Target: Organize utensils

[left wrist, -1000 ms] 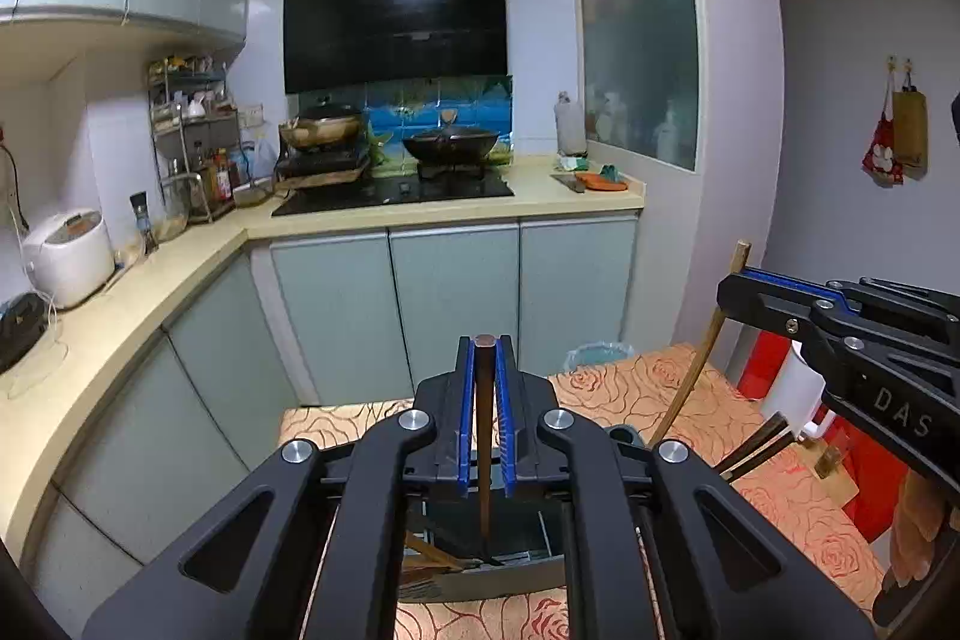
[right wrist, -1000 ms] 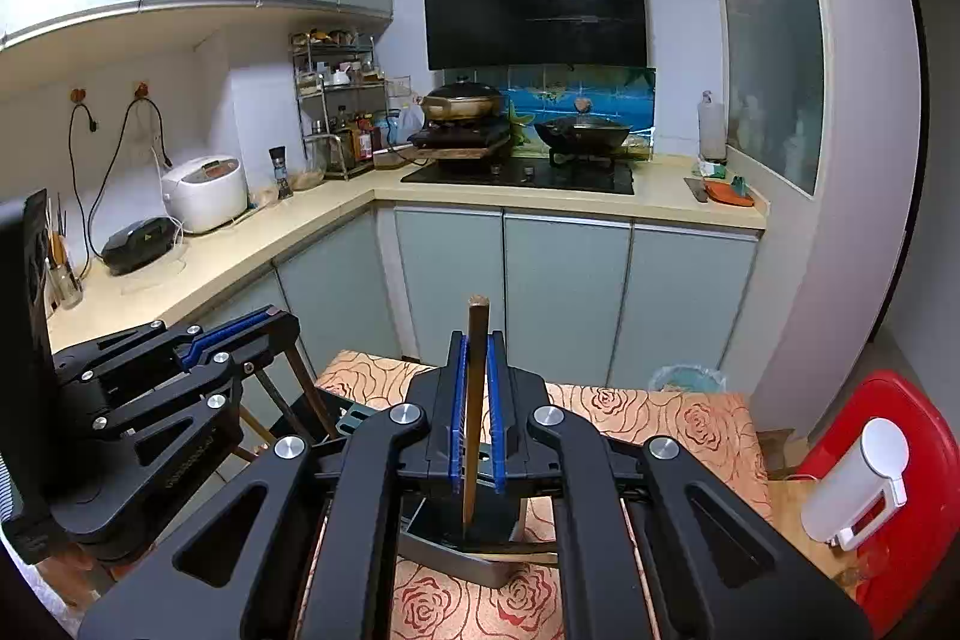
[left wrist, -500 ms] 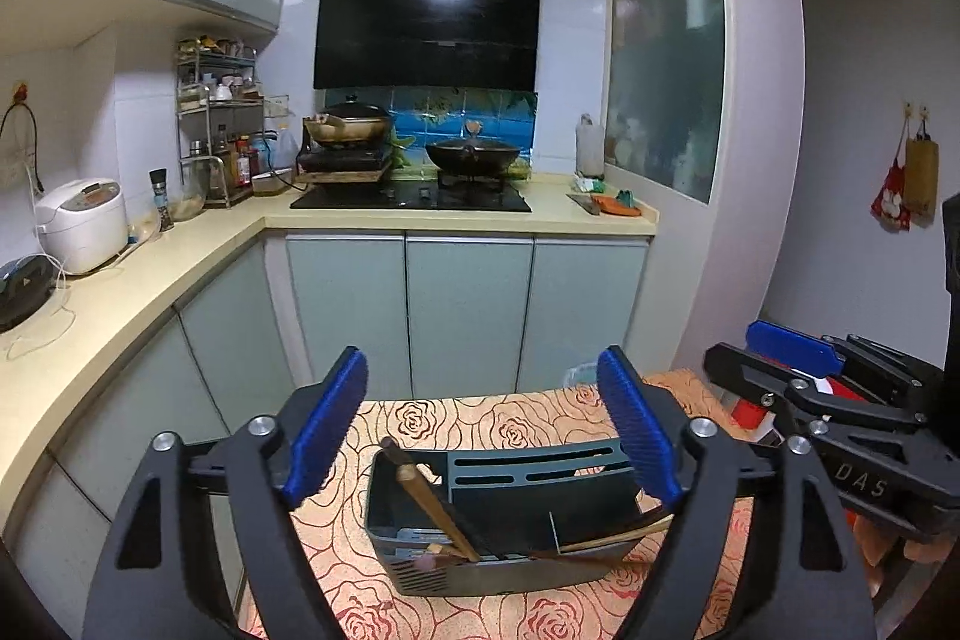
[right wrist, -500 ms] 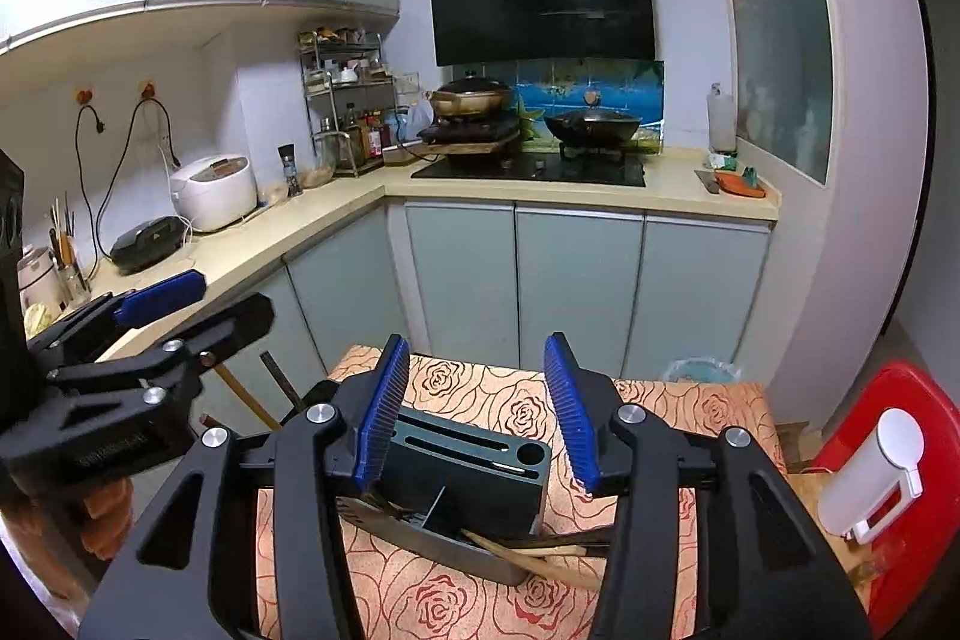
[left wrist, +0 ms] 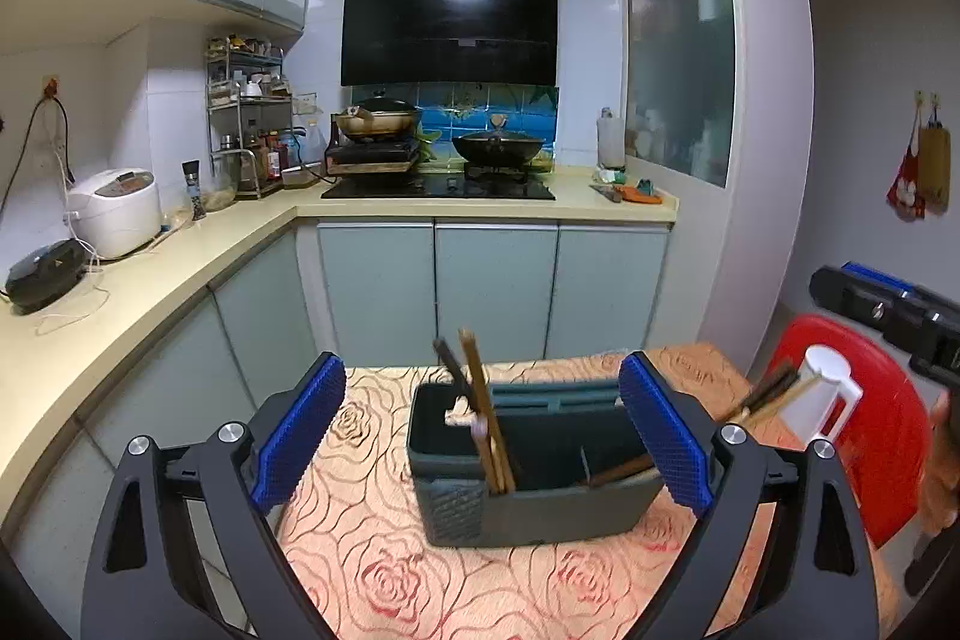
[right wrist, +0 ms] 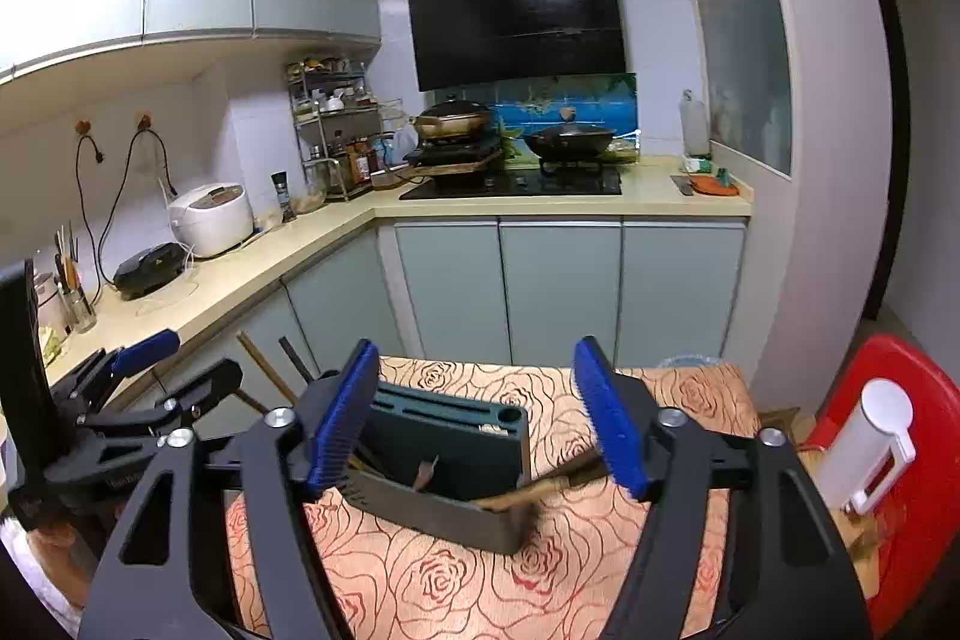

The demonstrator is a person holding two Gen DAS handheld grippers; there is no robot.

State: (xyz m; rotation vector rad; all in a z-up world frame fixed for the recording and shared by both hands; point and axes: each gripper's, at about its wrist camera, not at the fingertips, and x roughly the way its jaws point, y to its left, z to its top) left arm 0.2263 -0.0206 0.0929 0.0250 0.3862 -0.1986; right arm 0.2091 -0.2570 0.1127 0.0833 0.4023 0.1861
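On rose-patterned cloth (left wrist: pixel 384 568), dark organizer (left wrist: pixel 540 514), leaning chopsticks (left wrist: pixel 483 418)

Left gripper (left wrist: pixel 483 433): matte black frame, two long arms with triangular cut-outs, a silver screw head on each arm link. Fingers (left wrist: pixel 298 433) faced with blue ribbed pads. Right gripper (right wrist: pixel 480 415): same build, black arms, silver screws, blue ribbed fingers (right wrist: pixel 609 415). Pale lettering on the left gripper's side, too blurred to read. A white sleeve edge (right wrist: pixel 36 580) at near left.
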